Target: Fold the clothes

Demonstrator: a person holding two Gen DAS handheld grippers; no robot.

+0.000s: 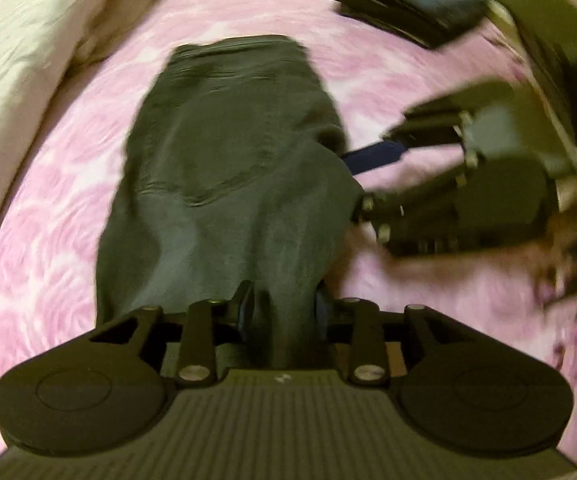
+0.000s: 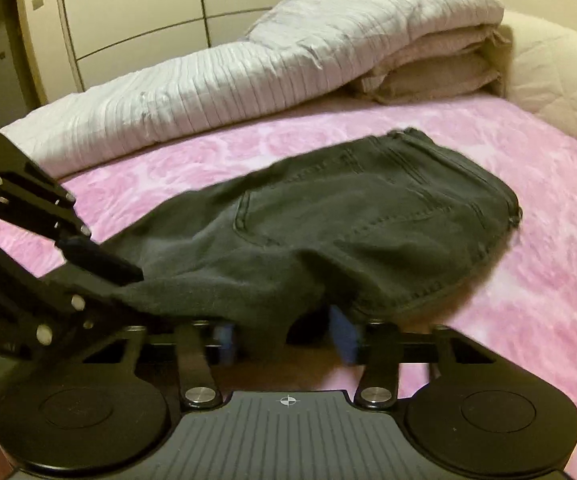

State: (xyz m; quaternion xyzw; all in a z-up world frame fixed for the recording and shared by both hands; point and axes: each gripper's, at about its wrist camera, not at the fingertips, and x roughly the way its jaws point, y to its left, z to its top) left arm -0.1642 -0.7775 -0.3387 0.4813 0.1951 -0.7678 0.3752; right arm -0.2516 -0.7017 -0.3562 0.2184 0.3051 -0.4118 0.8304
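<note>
Dark grey jeans (image 1: 224, 168) lie on the pink bedspread (image 1: 48, 240), waistband at the far end and a back pocket facing up (image 2: 328, 216). My left gripper (image 1: 283, 308) is shut on a bunched fold at the near end of the jeans, and the cloth rises up between its fingers. My right gripper (image 2: 284, 338) grips the side edge of the jeans near the seat, with fabric hanging between its blue pads (image 2: 344, 336). From the left wrist view the right gripper (image 1: 358, 180) comes in from the right. Both views are blurred by motion.
A folded dark garment (image 1: 412, 0) lies at the far right of the bed. A white ribbed duvet (image 2: 248, 76) and folded beige blankets (image 2: 428, 68) run along the far side. Cupboard doors (image 2: 136, 4) stand behind. A person's patterned sleeve (image 1: 568, 264) is at right.
</note>
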